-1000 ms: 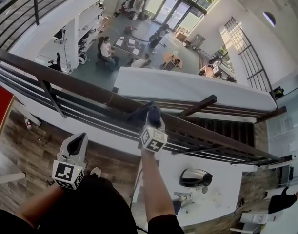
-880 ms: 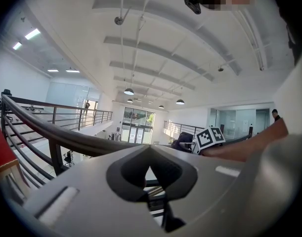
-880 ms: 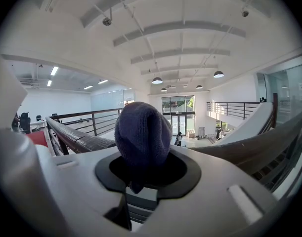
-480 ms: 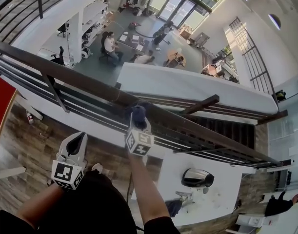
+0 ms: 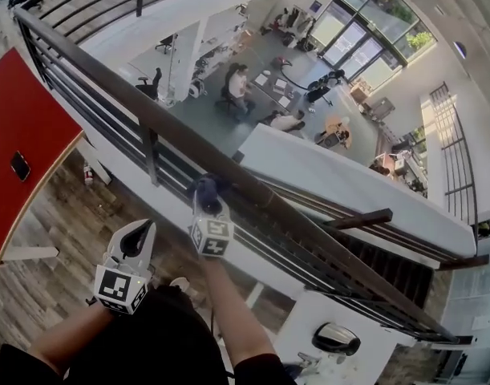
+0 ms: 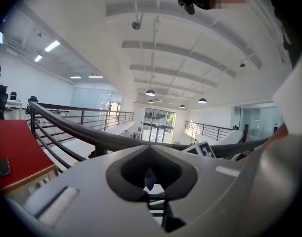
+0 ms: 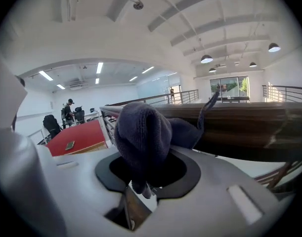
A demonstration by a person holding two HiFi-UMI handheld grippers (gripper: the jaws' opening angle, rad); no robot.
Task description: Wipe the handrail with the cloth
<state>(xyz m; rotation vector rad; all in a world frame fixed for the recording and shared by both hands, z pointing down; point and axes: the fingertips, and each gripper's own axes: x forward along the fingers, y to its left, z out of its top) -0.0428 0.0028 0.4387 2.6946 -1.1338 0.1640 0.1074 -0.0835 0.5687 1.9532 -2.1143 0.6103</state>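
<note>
The dark wooden handrail [image 5: 145,112] runs from the upper left down to the lower right, over black metal bars. My right gripper [image 5: 206,200] is shut on a dark blue cloth [image 5: 204,185] and presses it onto the top of the rail. In the right gripper view the cloth [image 7: 141,132] bulges out between the jaws against the brown handrail [image 7: 249,122]. My left gripper [image 5: 138,235] hangs back from the rail, near the body, shut with nothing in it. From the left gripper view, the handrail [image 6: 86,135] curves past beyond the closed jaws.
A red table [image 5: 32,135] with a phone [image 5: 20,165] on it stands at the left on the wooden floor. A railing post [image 5: 151,156] is just left of the cloth. Beyond the rail is an open drop to an office floor with people at desks [image 5: 261,95].
My right gripper has slid the cloth to the left along the handrail, towards the post. The view has swung left, so the red table shows. The left gripper keeps its place.
</note>
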